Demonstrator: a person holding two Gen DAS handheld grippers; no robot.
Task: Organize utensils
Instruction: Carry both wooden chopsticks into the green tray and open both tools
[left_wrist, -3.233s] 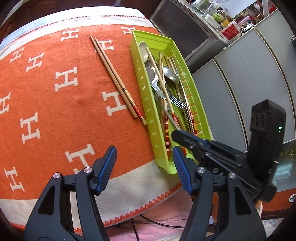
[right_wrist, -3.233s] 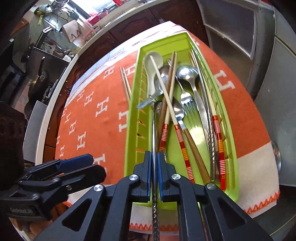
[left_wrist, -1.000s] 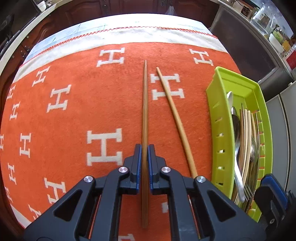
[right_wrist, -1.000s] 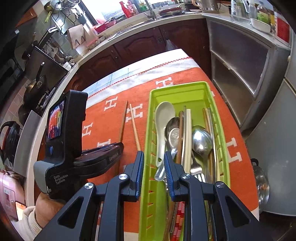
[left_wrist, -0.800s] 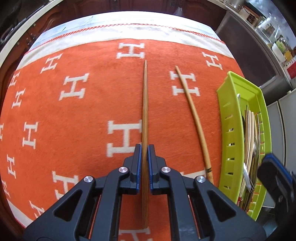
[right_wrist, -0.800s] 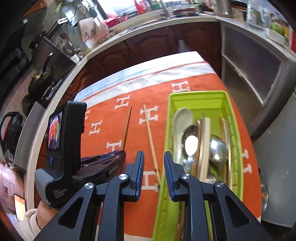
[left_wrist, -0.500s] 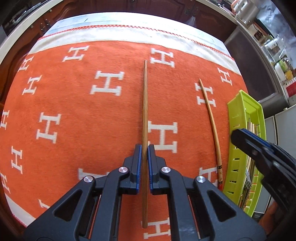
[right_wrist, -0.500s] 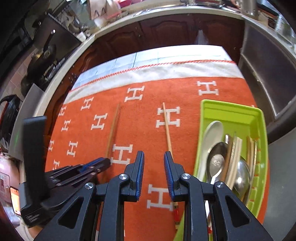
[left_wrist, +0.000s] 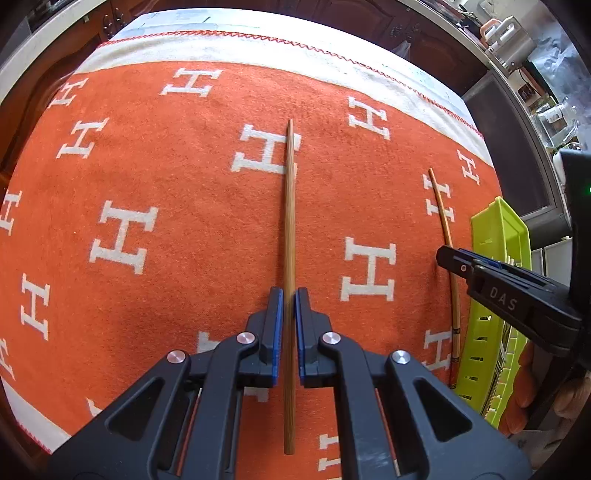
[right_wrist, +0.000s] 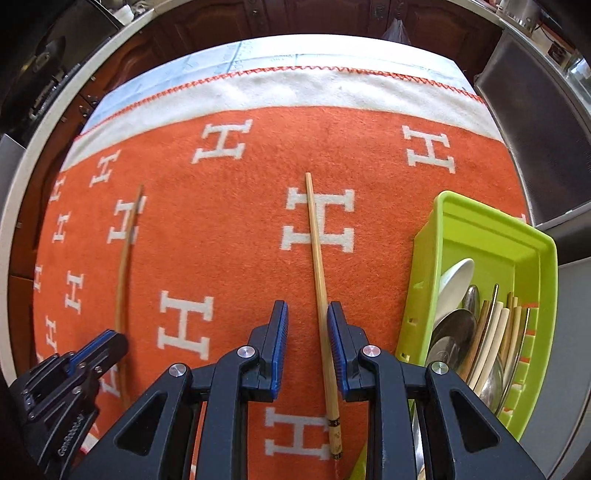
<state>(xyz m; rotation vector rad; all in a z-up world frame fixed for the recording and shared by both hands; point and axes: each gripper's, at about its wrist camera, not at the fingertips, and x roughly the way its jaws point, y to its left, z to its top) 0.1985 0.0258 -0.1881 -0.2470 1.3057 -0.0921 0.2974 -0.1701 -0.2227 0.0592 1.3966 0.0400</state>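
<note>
A fuzzy orange blanket (left_wrist: 207, 206) woven with white H shapes and edged in a cream band with red zigzag stitching covers the table. The left hand-held gripper (left_wrist: 289, 310), black plastic with blue ribbed pads, is clamped tight on a slim, tapering brown wooden chopstick (left_wrist: 289, 236), which runs straight out between the pads with its thin tip toward the far edge of the blanket and its thicker end sticking back past the pads. Well to the right, a second, paler chopstick (right_wrist: 320, 280) with a banded, patterned butt lies flat on the blanket, just beside a lime-green plastic tray (right_wrist: 491, 229) with slotted side walls. The tray holds a white ceramic soup spoon (right_wrist: 452, 284), shiny metal spoons (right_wrist: 452, 332) and a bundle of cream and wooden chopsticks. The right hand-held gripper (right_wrist: 306, 332) hangs directly over that lying chopstick, its blue pads standing a little apart on either side of the shaft, the right pad close against it and the left pad clear, so nothing is pinched there.
</note>
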